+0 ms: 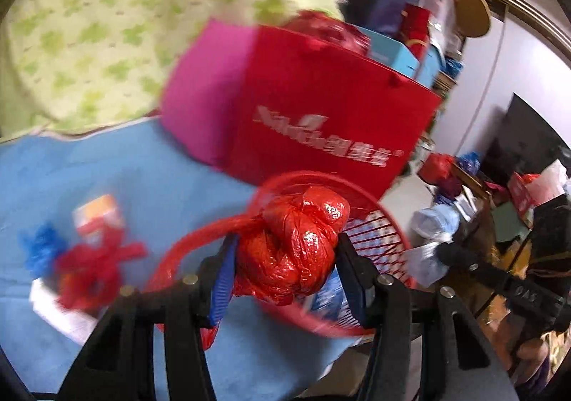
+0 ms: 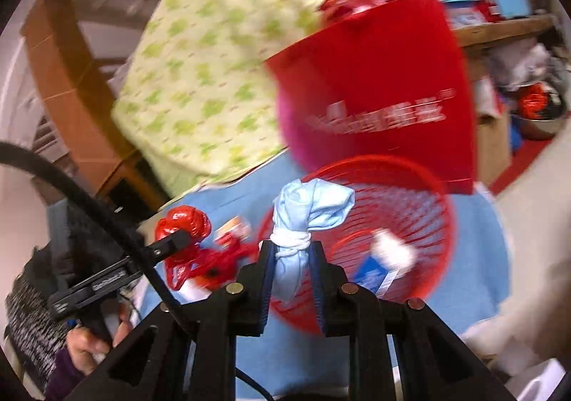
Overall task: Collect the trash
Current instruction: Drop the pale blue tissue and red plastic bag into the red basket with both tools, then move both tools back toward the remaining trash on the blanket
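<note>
The left gripper (image 1: pixel 285 254) is clamped on a crumpled red plastic bag (image 1: pixel 296 244), held above the near rim of the red basket (image 2: pixel 421 222). The right gripper (image 2: pixel 292 272) is clamped on a knotted light-blue bundle (image 2: pixel 307 215), also at the basket's near rim. The basket rests on a blue-covered surface (image 1: pixel 107 187), directly in front of a red paper bag (image 1: pixel 332 115). Loose red and blue scraps (image 1: pixel 89 258) lie on the covering to the basket's left. A white-and-blue carton (image 2: pixel 382 265) lies inside the basket.
</note>
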